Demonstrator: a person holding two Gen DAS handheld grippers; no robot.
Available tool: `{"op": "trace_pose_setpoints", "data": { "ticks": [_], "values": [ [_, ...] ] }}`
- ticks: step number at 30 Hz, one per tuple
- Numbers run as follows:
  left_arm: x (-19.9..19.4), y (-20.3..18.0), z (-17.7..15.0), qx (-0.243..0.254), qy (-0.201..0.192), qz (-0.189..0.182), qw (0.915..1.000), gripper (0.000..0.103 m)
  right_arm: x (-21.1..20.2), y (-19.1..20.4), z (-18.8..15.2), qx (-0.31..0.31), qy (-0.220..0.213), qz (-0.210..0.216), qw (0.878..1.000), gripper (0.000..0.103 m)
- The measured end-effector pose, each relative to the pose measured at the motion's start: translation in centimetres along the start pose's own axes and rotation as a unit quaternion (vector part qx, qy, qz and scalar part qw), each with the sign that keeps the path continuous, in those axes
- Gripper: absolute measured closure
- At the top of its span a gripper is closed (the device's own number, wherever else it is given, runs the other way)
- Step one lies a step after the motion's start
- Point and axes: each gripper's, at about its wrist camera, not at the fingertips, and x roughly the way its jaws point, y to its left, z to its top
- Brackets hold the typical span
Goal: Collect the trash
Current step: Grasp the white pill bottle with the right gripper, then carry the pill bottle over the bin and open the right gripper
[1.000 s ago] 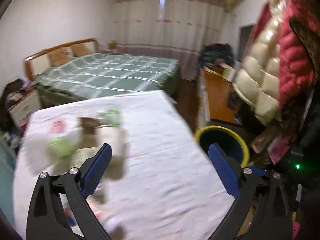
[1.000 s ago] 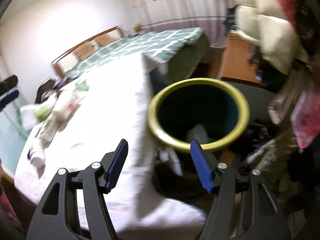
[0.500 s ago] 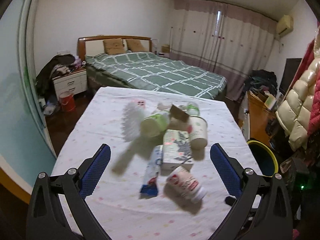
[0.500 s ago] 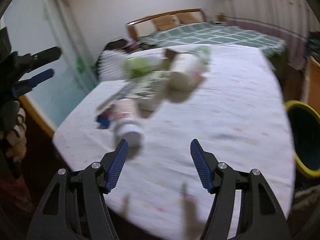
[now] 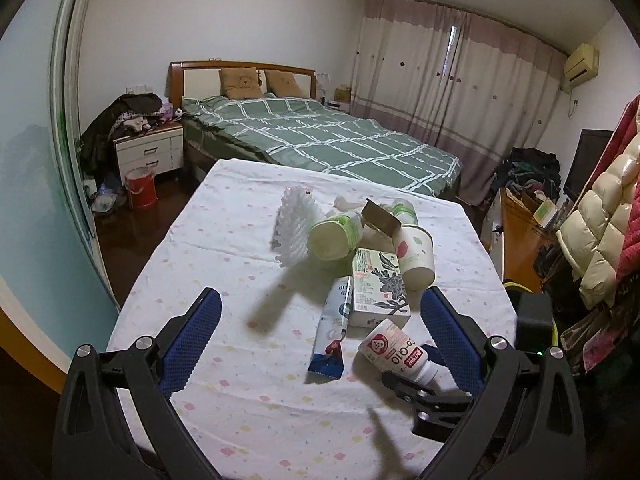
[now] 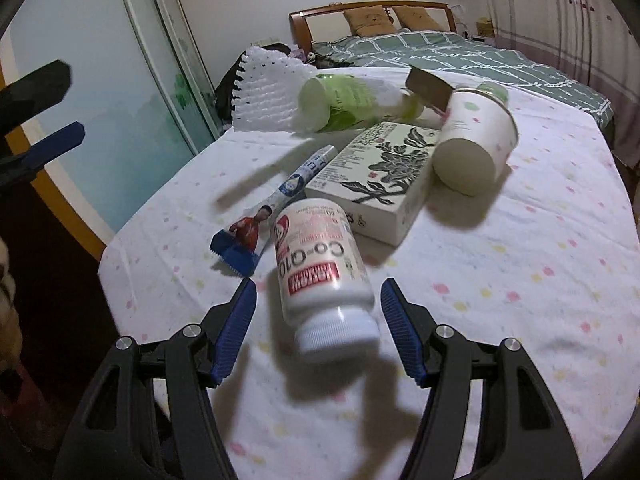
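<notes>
Trash lies in a heap on a table with a white dotted cloth (image 5: pixel 240 264). A white Co-Q10 pill bottle (image 6: pixel 320 268) lies on its side, cap toward me, between the open jaws of my right gripper (image 6: pixel 318 316); the pads do not touch it. It also shows in the left wrist view (image 5: pixel 394 350). Behind it lie a flat printed box (image 6: pixel 380 176), a blue-and-white tube (image 6: pixel 276 204), a paper cup (image 6: pixel 474 144), a green cup (image 6: pixel 340 100) and white foam netting (image 6: pixel 264 92). My left gripper (image 5: pixel 318 332) is open and empty above the near table edge.
A yellow-rimmed bin (image 5: pixel 520 286) stands on the floor off the table's right edge, mostly hidden. A bed (image 5: pixel 312 136) lies beyond the table, a nightstand (image 5: pixel 148 152) at back left. Hanging coats (image 5: pixel 600 208) and a cluttered wooden desk (image 5: pixel 524 232) are on the right.
Both grippers swung left from the bin toward the trash heap. My right gripper came in close, so the pill bottle lies between its open jaws.
</notes>
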Motion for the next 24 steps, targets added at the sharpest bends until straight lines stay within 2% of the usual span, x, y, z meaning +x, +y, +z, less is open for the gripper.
{"op": "trace_pose_setpoints", "data": {
  "ticks": [4, 7, 16, 20, 24],
  "values": [
    [0.5, -0.1, -0.3, 0.003, 0.007, -0.003, 1.0000, 0.005, 0.9, -0.1, 0.4, 0.001, 0.011, 0.009, 1.000, 0.042],
    [1.0, -0.1, -0.5, 0.001, 0.012, -0.004, 0.9999, 0.005, 1.3, -0.2, 0.4, 0.005, 0.016, 0.015, 1.000, 0.055],
    [2.0, -0.5, -0.9, 0.002, 0.024, -0.007, 0.9997, 0.005, -1.6, -0.5, -0.2, 0.014, -0.008, 0.032, 0.999, 0.055],
    [2.1, -0.9, -0.9, 0.005, 0.025, -0.010, 0.9996, 0.005, -4.2, -2.0, -0.5, 0.028, -0.030, 0.022, 0.999, 0.055],
    [2.6, -1.3, -1.1, 0.007, 0.029, -0.015, 0.9994, 0.005, -7.0, -5.1, -0.9, 0.055, -0.054, -0.013, 0.997, 0.055]
  ]
}}
